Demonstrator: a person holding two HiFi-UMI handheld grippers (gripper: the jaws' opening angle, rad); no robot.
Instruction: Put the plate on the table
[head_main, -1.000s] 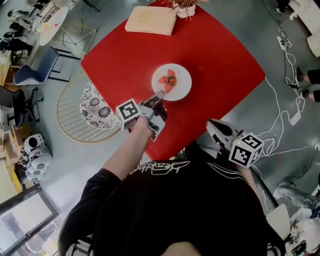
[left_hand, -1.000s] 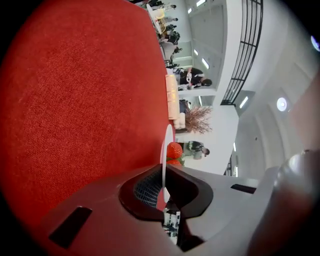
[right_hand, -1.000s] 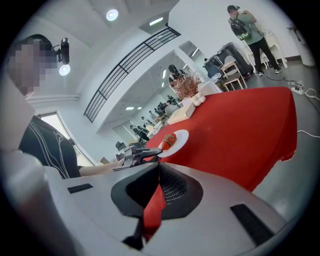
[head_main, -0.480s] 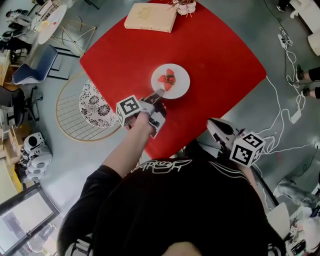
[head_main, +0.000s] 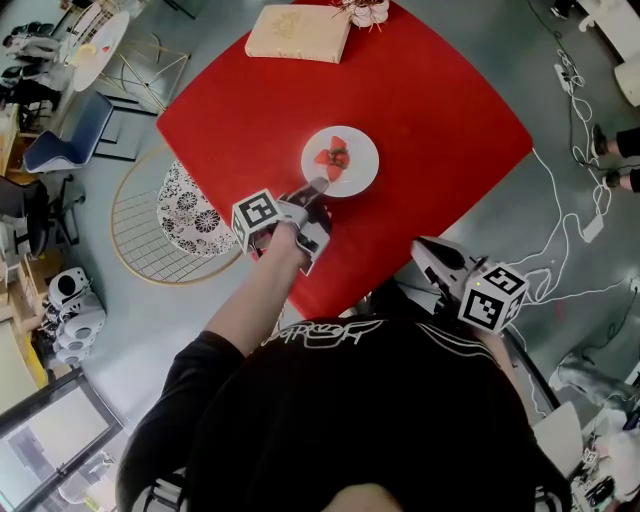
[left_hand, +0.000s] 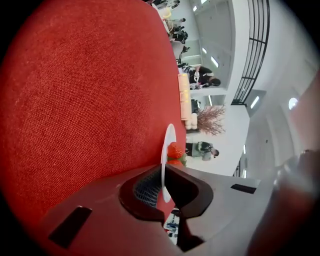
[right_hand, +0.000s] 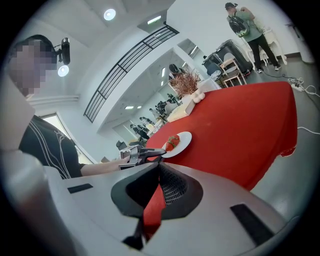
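A round white plate (head_main: 352, 172) carrying cut red strawberries (head_main: 335, 156) sits near the middle of the red cloth-covered table (head_main: 440, 100), well apart from every edge. Whether its base rests fully on the cloth cannot be told. The left gripper (head_main: 318, 187) reaches in from the table's near-left side, and its jaws are clamped thinly on the plate's near rim, which shows edge-on between them in the left gripper view. Bare cloth lies all round the plate. The only other things on the table are a flat beige box (head_main: 298, 33) and a pale dried-flower sprig (head_main: 365, 12) at the far edge. The right gripper (head_main: 425, 250) hangs over the near-right edge, close to the person's chest, its jaw tips together on nothing. A round wire-frame chair with a patterned cushion (head_main: 190, 210) stands just beside the left edge.
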